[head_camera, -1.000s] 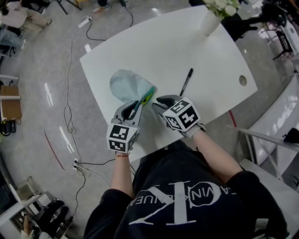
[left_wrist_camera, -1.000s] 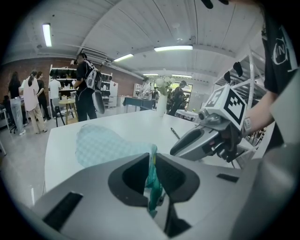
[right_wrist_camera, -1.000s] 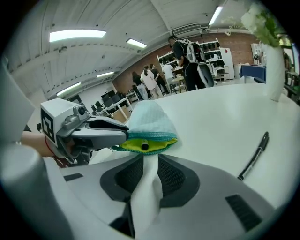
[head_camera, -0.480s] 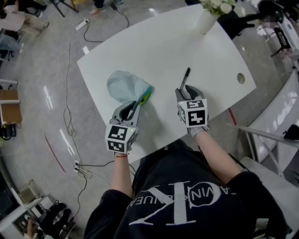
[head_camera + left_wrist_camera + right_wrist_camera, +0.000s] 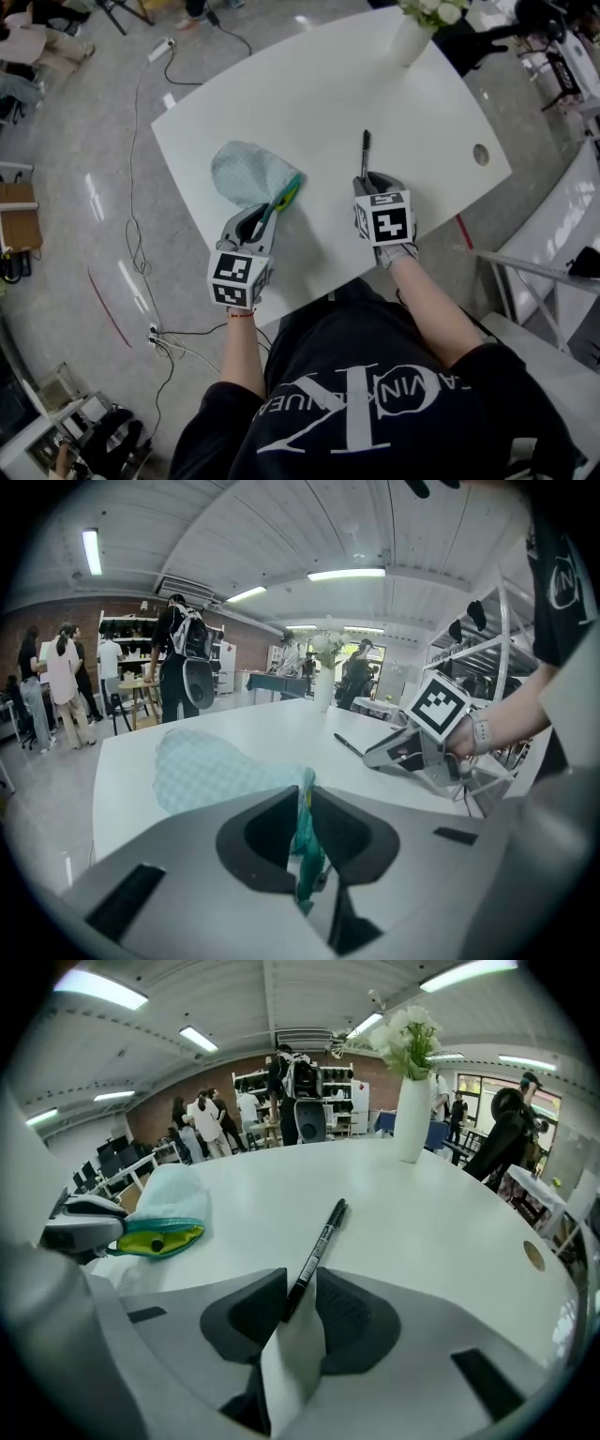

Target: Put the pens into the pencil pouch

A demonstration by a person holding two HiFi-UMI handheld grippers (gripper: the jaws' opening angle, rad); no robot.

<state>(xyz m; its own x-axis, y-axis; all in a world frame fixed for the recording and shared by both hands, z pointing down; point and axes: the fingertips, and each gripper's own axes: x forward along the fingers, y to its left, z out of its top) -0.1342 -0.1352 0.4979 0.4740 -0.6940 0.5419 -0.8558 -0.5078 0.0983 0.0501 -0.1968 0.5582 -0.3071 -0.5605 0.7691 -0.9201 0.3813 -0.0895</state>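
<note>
Firstly, the pencil pouch [image 5: 246,173] lay flat on the white table [image 5: 309,84], near its left edge, with the mouth turned towards the person. The left gripper [image 5: 263,212] was clenched on the pouch's teal rim (the fabric was pinched thin between the pads), propping the yellow-lined mouth up. Further right, one black pen [image 5: 365,152] lay on the table, well apart from the pouch, its near end between the jaws of the right gripper [image 5: 372,180]. Those jaws had just been closing, yet a gap showed beside the barrel, so the pen was not gripped. Judgement: the step in hand was the pickup. Recommended: close squarely across the barrel near its end, confirm a firm hold before lifting, then carry the pen tip-first to the mouth with the left grip holding the rim raised
</note>
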